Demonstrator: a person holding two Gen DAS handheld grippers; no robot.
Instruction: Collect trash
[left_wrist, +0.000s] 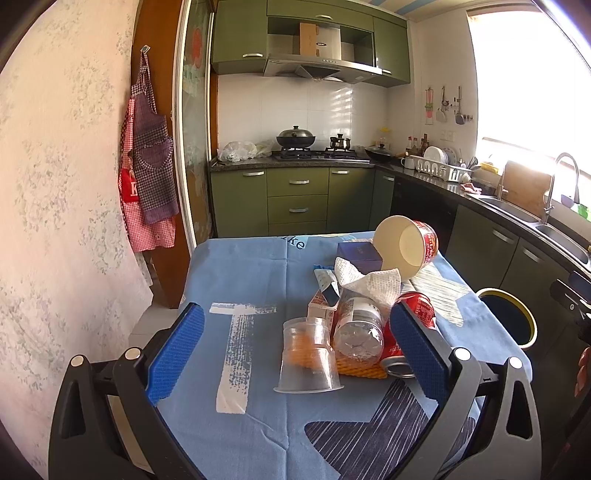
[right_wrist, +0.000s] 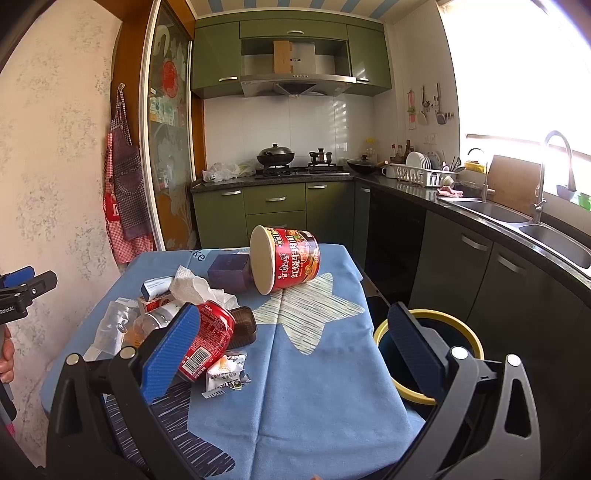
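Lying tipped on table (right_wrist: 314, 387), empty noodle cup (right_wrist: 286, 258), red can (right_wrist: 207, 339), upturned clear cup (left_wrist: 308, 356), yellow-rimmed bin (right_wrist: 461, 325) beside, left claw (left_wrist: 295, 354) and right claw (right_wrist: 295, 350) both wide, holding nothing.

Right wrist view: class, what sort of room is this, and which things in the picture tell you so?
A home kitchen, most likely. A gas stove carries a lidded wok, a steel sink sits under the window, and green cabinets line the walls.

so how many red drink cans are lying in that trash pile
1. The red can lies on its side at the near right edge of the pile, beside the clear bottle. Another could be hidden under the tissue, but none shows.
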